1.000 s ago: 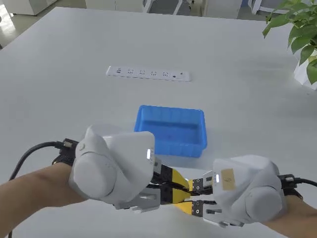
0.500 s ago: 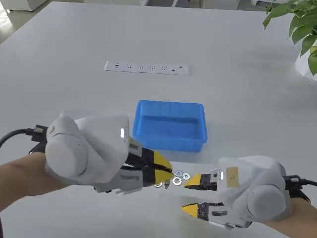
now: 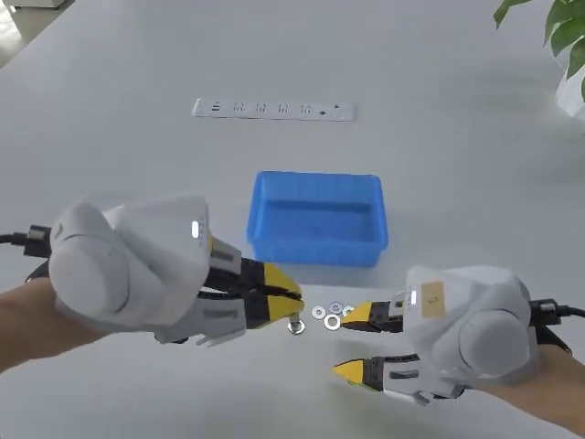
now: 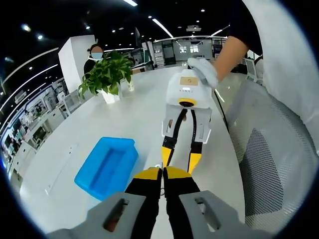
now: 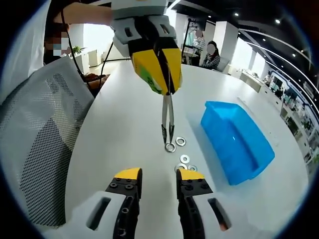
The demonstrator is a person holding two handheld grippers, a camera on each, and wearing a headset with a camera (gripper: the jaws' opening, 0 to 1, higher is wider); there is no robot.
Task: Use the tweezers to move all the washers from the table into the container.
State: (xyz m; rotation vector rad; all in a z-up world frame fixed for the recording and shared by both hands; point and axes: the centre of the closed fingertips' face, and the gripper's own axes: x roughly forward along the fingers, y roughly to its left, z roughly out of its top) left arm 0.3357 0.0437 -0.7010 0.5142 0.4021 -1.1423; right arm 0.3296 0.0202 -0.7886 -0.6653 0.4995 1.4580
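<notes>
- The left gripper [image 3: 291, 294] sat off the near-left corner of the blue container [image 3: 317, 218], its yellow jaws pressed together on the tweezers [image 5: 168, 119]
- A second before, the two grippers were nose to nose in front of the container's near wall; since then they had drawn apart, which uncovered the washers [image 3: 332, 315] on the table
- In the right gripper view the tweezers hung point-down from the left gripper, their tips at one washer [image 5: 170, 147], the one farthest from the container; whether they had already pinched it could not be told
- The other washers lay in a loose cluster just in front of the container's near wall, near each other and apart from the wall
- The right gripper [image 3: 349, 344] stood off the container's near-right corner, jaws spread and holding nothing, just beside the cluster
- My reading: the tweezers were now in one gripper's care and the first pick was starting; every washer seen was on the table, so the whole job remained
</notes>
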